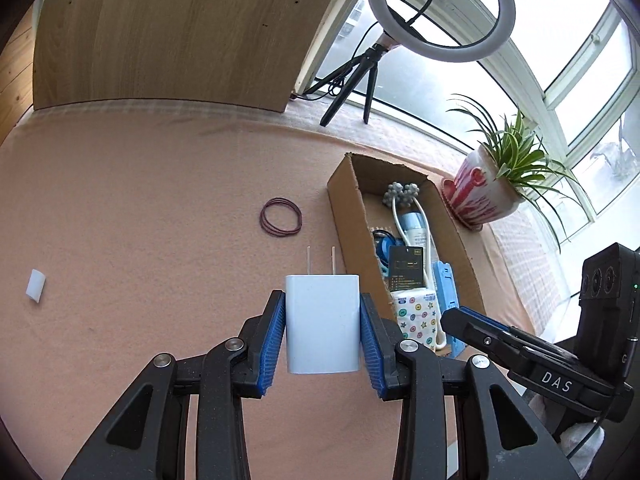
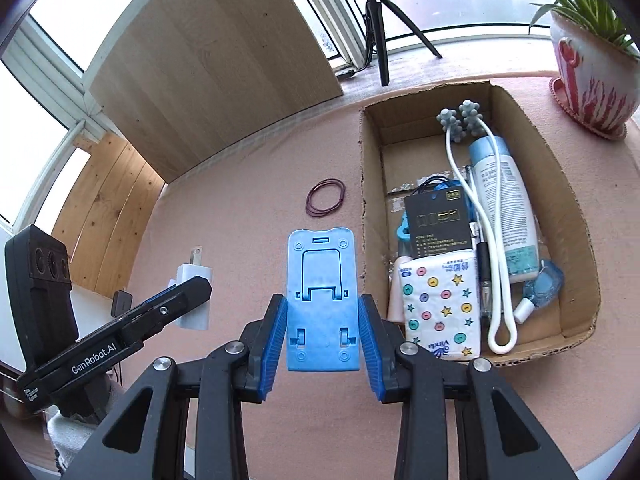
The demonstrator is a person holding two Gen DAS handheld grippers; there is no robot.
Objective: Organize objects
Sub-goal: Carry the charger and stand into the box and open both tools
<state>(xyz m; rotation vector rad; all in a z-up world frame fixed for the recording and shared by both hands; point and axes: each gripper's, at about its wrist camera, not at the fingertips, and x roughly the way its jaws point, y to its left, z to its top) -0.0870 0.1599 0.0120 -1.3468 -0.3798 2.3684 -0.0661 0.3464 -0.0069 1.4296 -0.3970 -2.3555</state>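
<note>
My left gripper (image 1: pixel 322 320) is shut on a white plug charger (image 1: pixel 322 320), prongs pointing away, held above the pink cloth. My right gripper (image 2: pixel 322 322) is shut on a blue folding phone stand (image 2: pixel 322 300), held just left of the cardboard box (image 2: pixel 560 184). In the left wrist view the right gripper (image 1: pixel 464 322) and the blue stand (image 1: pixel 447 284) show at the box's near end (image 1: pixel 344 200). In the right wrist view the left gripper (image 2: pixel 192 292) with the charger (image 2: pixel 192 276) shows to the left. The box holds a tissue pack (image 2: pixel 440 308), a black card, a bottle and a white roller.
Dark red rubber bands (image 1: pixel 281 217) (image 2: pixel 326 197) lie on the cloth left of the box. A small white piece (image 1: pixel 35 286) lies far left. A potted plant (image 1: pixel 488 188), a ring light on a tripod (image 1: pixel 440 12) and a wooden board (image 1: pixel 168 32) stand at the back.
</note>
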